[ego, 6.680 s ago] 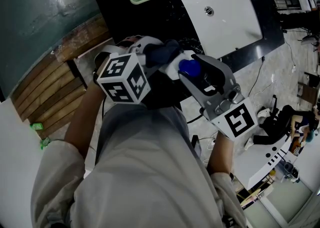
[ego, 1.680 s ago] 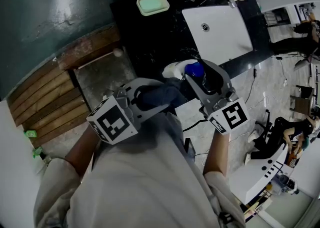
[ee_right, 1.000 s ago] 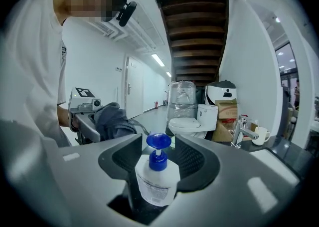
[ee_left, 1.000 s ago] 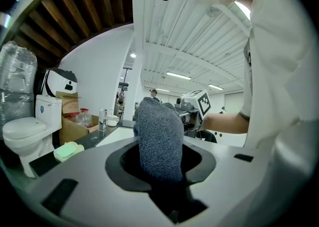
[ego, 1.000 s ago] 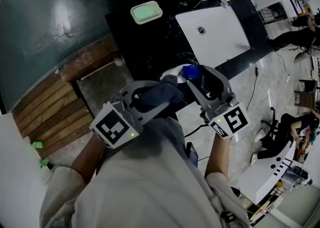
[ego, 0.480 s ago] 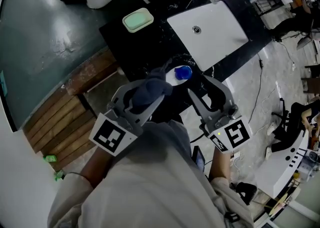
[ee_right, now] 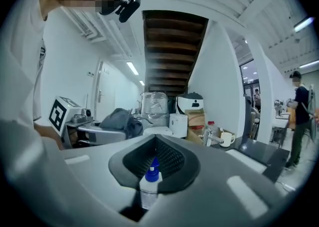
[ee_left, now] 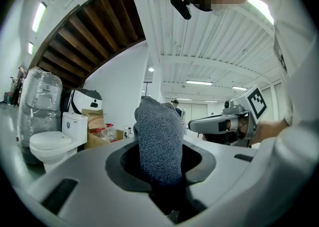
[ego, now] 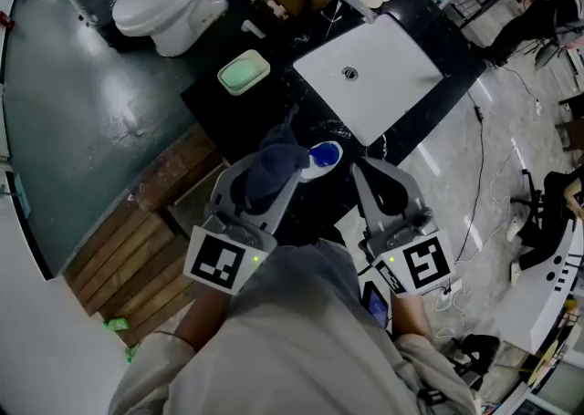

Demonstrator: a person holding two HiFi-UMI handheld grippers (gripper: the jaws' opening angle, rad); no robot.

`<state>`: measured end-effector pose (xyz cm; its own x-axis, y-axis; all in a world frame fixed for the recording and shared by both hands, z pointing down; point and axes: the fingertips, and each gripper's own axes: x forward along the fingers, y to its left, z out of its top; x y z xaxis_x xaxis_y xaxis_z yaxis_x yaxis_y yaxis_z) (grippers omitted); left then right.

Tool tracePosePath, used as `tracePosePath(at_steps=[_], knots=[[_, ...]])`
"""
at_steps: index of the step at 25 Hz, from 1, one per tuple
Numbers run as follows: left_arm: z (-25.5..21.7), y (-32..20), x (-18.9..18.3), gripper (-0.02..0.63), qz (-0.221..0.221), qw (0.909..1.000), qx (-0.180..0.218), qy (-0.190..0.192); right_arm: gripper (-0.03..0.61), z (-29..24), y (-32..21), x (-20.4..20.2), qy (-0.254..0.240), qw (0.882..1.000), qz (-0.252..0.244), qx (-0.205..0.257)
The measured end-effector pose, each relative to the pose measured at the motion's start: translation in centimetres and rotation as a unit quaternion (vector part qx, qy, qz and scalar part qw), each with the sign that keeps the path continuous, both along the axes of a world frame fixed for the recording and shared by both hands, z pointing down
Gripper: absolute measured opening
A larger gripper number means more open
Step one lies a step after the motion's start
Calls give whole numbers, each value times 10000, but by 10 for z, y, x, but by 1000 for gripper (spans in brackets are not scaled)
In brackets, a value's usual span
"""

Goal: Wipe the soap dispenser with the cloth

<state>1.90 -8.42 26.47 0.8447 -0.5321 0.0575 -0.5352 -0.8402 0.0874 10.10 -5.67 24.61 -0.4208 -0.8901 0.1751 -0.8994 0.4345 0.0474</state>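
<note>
**Cloth clamped in the left gripper, soap dispenser standing free by the sink**

The black counter (ego: 239,121) is seen from above, and places are given from the white sink (ego: 388,85) set into it. On the sink's near side, towards the person, the left gripper (ego: 258,189) is clamped on the bunched grey cloth (ego: 278,165). The cloth is held proud of the jaws, so that fabric rather than plastic would meet the bottle, it is judged. The right gripper (ego: 379,183) has just been closing and is shut, with nothing between its jaws. The soap dispenser (ego: 318,160) stands upright just off the sink's near corner, beside the cloth. Contact between them cannot be told. With nothing steadying it, tipping under a wipe is judged a risk.
</note>
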Motion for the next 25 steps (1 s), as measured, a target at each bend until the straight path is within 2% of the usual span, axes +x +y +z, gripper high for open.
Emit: tracePosePath(at_steps=[7,13,18,25], knots=[[-15,-10,12,124,-43,10000,59,-36,0,-13,-5,2,-285,9991,308,51],[-21,-25,18,124,-120,9998,-158,72,-2,-19,-17,6,-329,9984,443,73],[-28,-39,24,124,-226,9996,73,-142,-2,-27,-37,7,-253,9985,459,133],[-36,-56,35,123,-265,9995,7,-185,-2,-27,-57,7,-150,9984,521,167]])
